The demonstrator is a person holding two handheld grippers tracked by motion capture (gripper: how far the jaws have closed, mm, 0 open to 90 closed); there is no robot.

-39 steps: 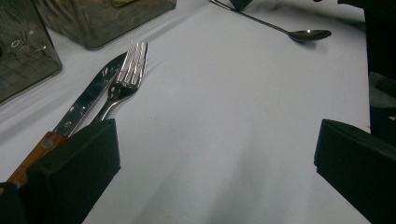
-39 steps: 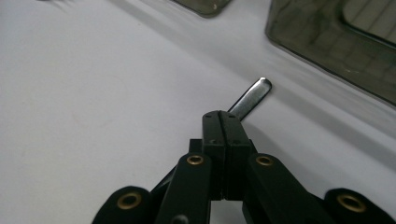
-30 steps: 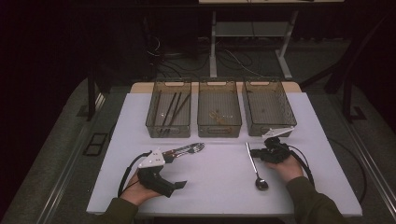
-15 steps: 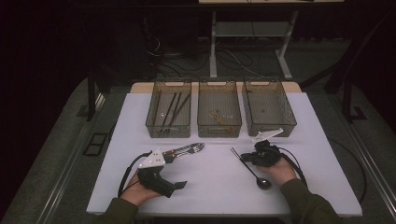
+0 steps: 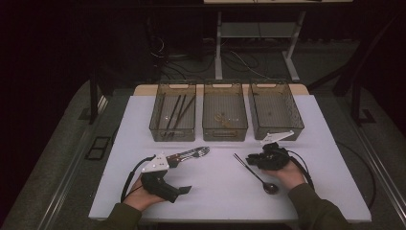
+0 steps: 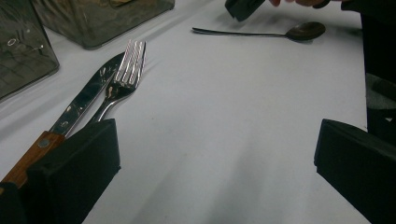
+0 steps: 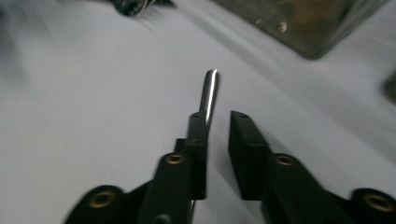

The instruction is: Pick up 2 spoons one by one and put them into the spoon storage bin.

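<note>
1. dark room, one white table (image 5: 225, 191) under the lamp, and three clear bins along its far edge: left bin (image 5: 173, 117) with dark sticks in it, middle bin (image 5: 225, 117), right bin (image 5: 275, 112).
2. the spoon (image 5: 256, 175) lies flat on the cloth, bowl at five o'clock, handle tip at eleven o'clock, well short of the bins.
3. the right gripper (image 5: 252, 159) sits at the handle, jaws just opened a crack; the handle (image 7: 208, 95) runs along the left jaw and is not pinched, so it looks released.
4. to do this well, i'd centre the handle in the gap before squeezing.
5. at nine o'clock, the fork (image 6: 126, 77) and knife (image 6: 79, 102) lie side by side by the left gripper (image 6: 217, 158), jaws wide, empty.
</note>
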